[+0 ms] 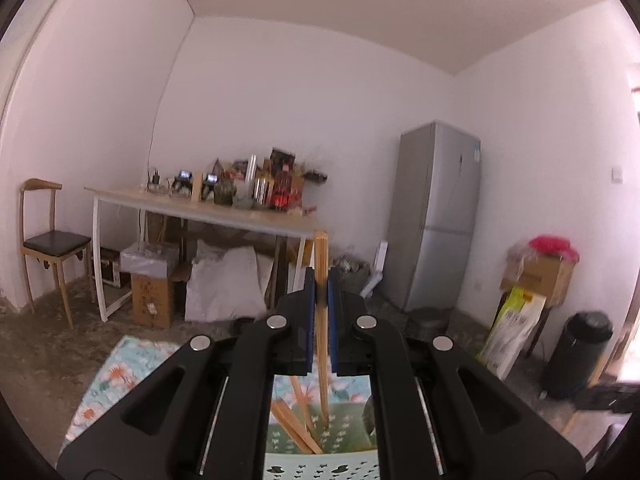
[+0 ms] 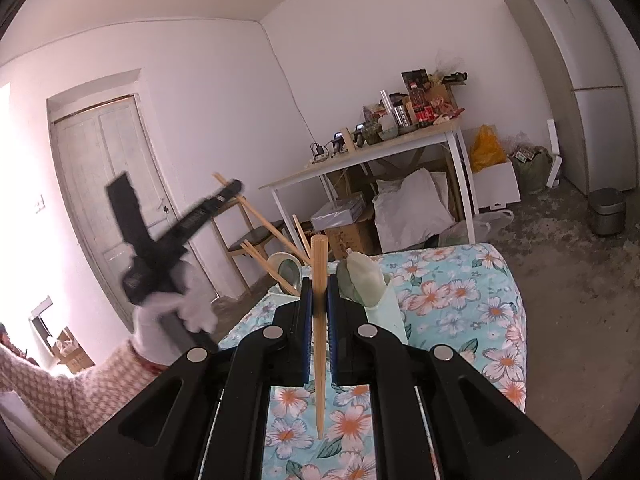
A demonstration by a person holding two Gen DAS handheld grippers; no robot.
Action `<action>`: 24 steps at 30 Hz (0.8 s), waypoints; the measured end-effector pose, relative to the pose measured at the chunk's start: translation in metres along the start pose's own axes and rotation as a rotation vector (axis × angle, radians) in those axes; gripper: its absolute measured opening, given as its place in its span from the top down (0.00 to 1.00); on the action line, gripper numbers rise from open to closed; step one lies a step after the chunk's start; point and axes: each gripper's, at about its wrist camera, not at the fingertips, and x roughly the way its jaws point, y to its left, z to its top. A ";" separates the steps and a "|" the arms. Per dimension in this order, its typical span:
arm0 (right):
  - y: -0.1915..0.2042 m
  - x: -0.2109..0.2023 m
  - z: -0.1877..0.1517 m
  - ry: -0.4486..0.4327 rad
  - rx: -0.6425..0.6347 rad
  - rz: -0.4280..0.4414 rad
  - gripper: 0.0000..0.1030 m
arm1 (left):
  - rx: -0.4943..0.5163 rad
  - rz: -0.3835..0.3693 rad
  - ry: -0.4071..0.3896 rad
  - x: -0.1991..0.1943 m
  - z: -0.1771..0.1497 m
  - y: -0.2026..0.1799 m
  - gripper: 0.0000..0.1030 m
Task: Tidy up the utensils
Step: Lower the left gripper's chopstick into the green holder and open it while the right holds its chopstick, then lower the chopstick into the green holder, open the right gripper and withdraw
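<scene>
Left tool [image 1: 321, 292], centre frame, pinches thin pale wooden chopstick [image 1: 321, 256]; right tool [image 2: 319, 294] pinches another wooden chopstick [image 2: 319, 344]. Judged light, stiff, smooth, slip-prone; grip mid-shaft.

The pale wooden chopstick [image 2: 319, 332] looks matt and smooth, pinched between matt black plastic jaws with ribbed blue pads [image 2: 307, 336]. Under it, the floral turquoise cloth [image 2: 460, 304] looks soft, and beyond that the bare grey floor [image 2: 568, 248] looks rough.

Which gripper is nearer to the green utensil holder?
Left. The left gripper holds its chopstick directly over the green utensil holder; the right gripper is farther back over the tablecloth.
</scene>
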 end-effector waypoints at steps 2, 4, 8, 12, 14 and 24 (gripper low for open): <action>-0.003 0.002 -0.001 0.006 0.004 -0.005 0.93 | -0.021 -0.013 0.057 0.013 -0.014 0.001 0.95; -0.005 0.002 -0.002 0.011 0.009 -0.012 0.93 | -0.042 -0.015 0.076 0.011 -0.023 0.005 0.93; -0.006 0.002 -0.003 0.014 0.017 -0.021 0.93 | -0.055 -0.026 0.070 0.000 -0.021 0.006 0.74; 0.001 0.000 0.002 0.000 0.005 -0.023 0.93 | -0.065 -0.015 0.039 -0.020 -0.014 0.013 0.60; 0.009 -0.002 0.007 -0.015 -0.009 -0.019 0.93 | -0.093 -0.005 0.025 -0.036 -0.008 0.020 0.54; 0.053 -0.002 0.055 -0.132 -0.118 0.014 0.93 | -0.145 0.049 0.080 -0.107 -0.028 0.056 0.24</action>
